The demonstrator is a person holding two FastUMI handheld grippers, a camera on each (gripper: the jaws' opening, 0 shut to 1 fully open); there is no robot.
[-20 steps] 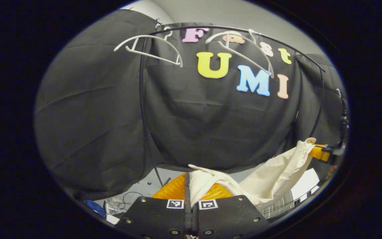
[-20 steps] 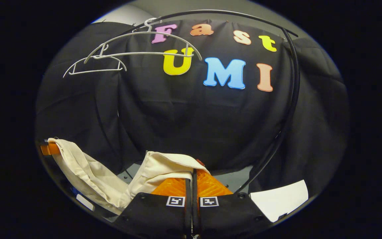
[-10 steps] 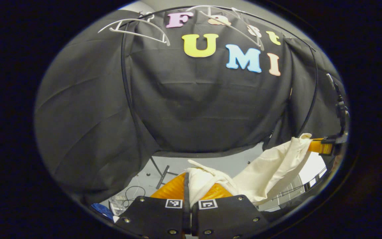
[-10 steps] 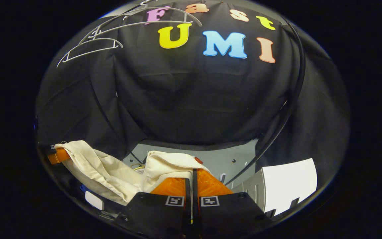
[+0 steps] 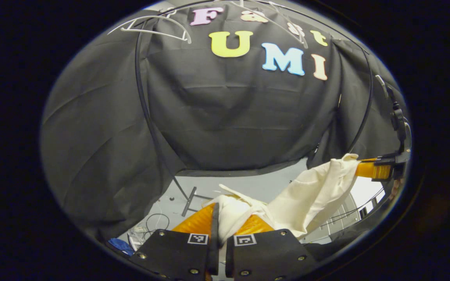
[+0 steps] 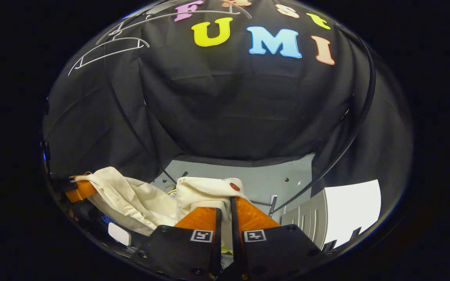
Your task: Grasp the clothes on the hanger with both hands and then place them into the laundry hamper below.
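Cream garment off the hangers, strung low between both tongs. Left tongs pinch one bunched end; right tongs pinch the other, a red button showing just above. White hangers hang bare on the black rack. White hamper sits below right.

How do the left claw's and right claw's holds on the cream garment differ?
The left claw has cloth bunched between its fingers; the right claw shows a thin dark gap, with cloth folded over its tips. A red button sits by the right claw, none by the left claw. Both grip the cream garment.
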